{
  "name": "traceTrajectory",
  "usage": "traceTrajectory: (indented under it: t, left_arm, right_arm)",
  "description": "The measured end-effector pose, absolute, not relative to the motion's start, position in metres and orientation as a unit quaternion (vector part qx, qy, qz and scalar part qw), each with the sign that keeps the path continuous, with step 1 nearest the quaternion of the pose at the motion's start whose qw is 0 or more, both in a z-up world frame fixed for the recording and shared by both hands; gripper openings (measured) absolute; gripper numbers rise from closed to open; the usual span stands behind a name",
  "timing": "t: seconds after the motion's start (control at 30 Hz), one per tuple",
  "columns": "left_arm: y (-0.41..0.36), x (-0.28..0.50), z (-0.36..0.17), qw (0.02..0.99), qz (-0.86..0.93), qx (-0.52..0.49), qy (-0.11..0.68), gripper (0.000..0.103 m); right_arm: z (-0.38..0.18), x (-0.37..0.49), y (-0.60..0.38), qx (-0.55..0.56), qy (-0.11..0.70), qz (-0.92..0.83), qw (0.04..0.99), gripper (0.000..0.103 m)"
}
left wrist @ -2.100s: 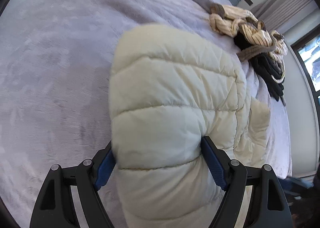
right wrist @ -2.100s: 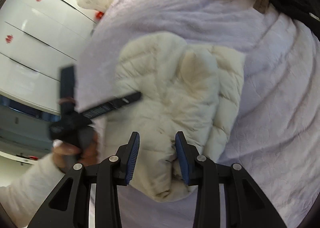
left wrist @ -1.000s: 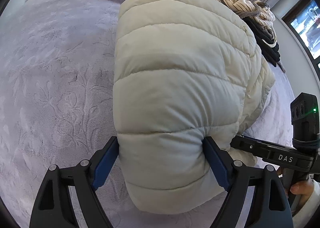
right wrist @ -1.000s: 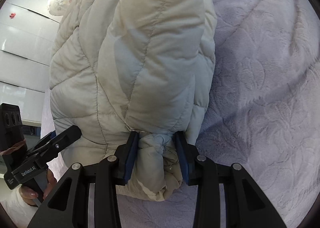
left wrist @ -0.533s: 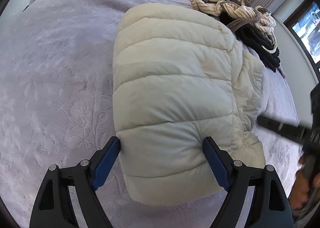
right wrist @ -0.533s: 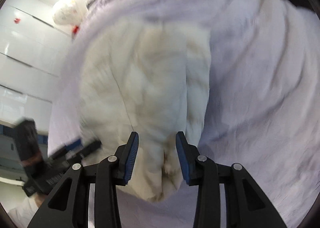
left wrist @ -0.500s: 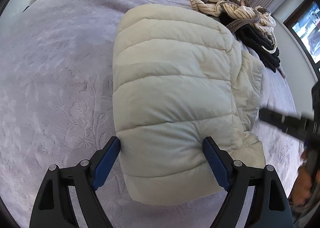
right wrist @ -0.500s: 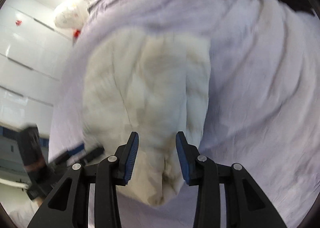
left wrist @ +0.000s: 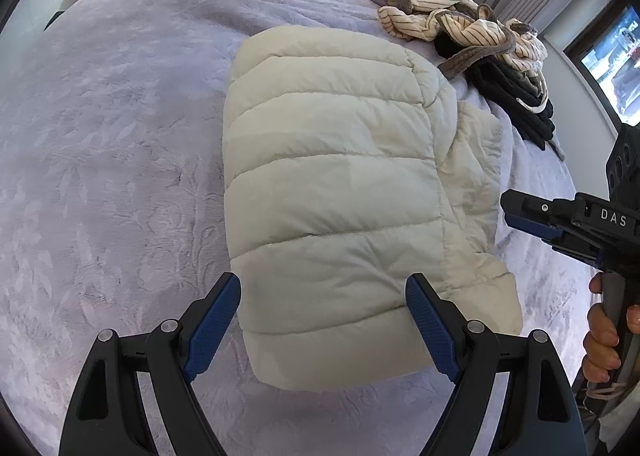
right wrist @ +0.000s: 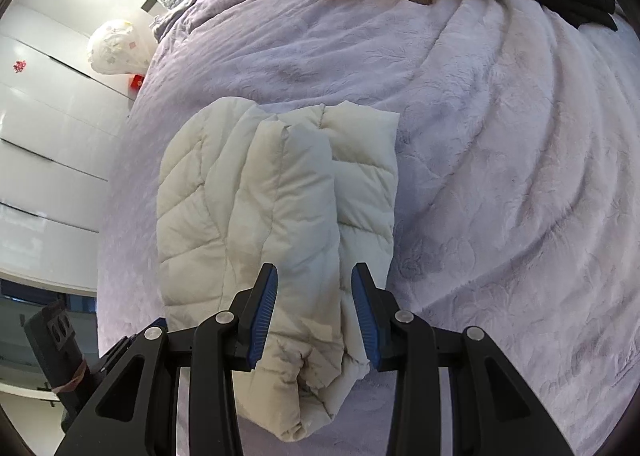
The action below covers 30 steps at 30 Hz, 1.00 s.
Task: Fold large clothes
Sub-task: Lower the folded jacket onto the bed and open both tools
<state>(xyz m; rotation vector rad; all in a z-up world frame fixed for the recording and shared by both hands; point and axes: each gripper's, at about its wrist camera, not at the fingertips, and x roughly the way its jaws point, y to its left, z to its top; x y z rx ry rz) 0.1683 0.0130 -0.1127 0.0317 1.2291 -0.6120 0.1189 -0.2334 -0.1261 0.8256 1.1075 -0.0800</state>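
One cream puffer jacket [left wrist: 332, 192], folded, lies on the lilac bed [left wrist: 120, 136]. Judged light, springy and slick; best taken deep at its near folded edge. My left claw [left wrist: 322, 320] hangs wide open above that edge. My right claw [right wrist: 314, 312] stands part open, empty, over the near-right end.
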Motion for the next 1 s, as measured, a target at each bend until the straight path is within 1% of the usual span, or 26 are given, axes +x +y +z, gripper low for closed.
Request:
traceTrajectory:
  t: [0.33, 0.4, 0.43, 0.53, 0.63, 0.67, 0.7, 0.77, 0.83, 0.87, 1.0]
  left_arm:
    - [0.017, 0.161, -0.096, 0.773, -0.261, 0.032, 0.577, 0.085]
    - [0.019, 0.157, -0.087, 0.775, -0.251, 0.039, 0.579, 0.085]
    - [0.02, 0.155, -0.083, 0.775, -0.248, 0.041, 0.58, 0.085]
    - [0.024, 0.149, -0.071, 0.776, -0.239, 0.044, 0.582, 0.085]
    - [0.028, 0.142, -0.055, 0.783, -0.231, 0.046, 0.576, 0.086]
    - [0.03, 0.14, -0.051, 0.786, -0.23, 0.047, 0.572, 0.088]
    - [0.031, 0.137, -0.046, 0.788, -0.228, 0.048, 0.569, 0.103]
    - [0.035, 0.132, -0.037, 0.794, -0.228, 0.048, 0.562, 0.103]
    - [0.036, 0.129, -0.029, 0.794, -0.231, 0.053, 0.56, 0.103]
    - [0.037, 0.127, -0.025, 0.794, -0.23, 0.055, 0.56, 0.103]
    - [0.041, 0.119, -0.009, 0.797, -0.221, 0.067, 0.557, 0.103]
  right_arm:
    - [-0.115, 0.106, -0.216, 0.371, 0.539, -0.027, 0.756, 0.043]
    - [-0.109, 0.1, -0.212, 0.367, 0.544, -0.028, 0.754, 0.048]
    - [-0.105, 0.097, -0.209, 0.366, 0.545, -0.029, 0.754, 0.054]
    - [-0.093, 0.088, -0.202, 0.357, 0.548, -0.028, 0.756, 0.055]
    - [-0.079, 0.081, -0.193, 0.341, 0.554, -0.031, 0.759, 0.059]
    - [-0.074, 0.079, -0.19, 0.336, 0.554, -0.031, 0.761, 0.061]
    - [-0.069, 0.076, -0.187, 0.331, 0.555, -0.033, 0.763, 0.062]
    - [-0.06, 0.073, -0.182, 0.322, 0.556, -0.036, 0.765, 0.066]
    - [-0.049, 0.07, -0.177, 0.31, 0.557, -0.041, 0.769, 0.078]
    - [-0.045, 0.069, -0.175, 0.304, 0.557, -0.044, 0.771, 0.081]
    - [-0.025, 0.064, -0.164, 0.265, 0.564, -0.061, 0.779, 0.083]
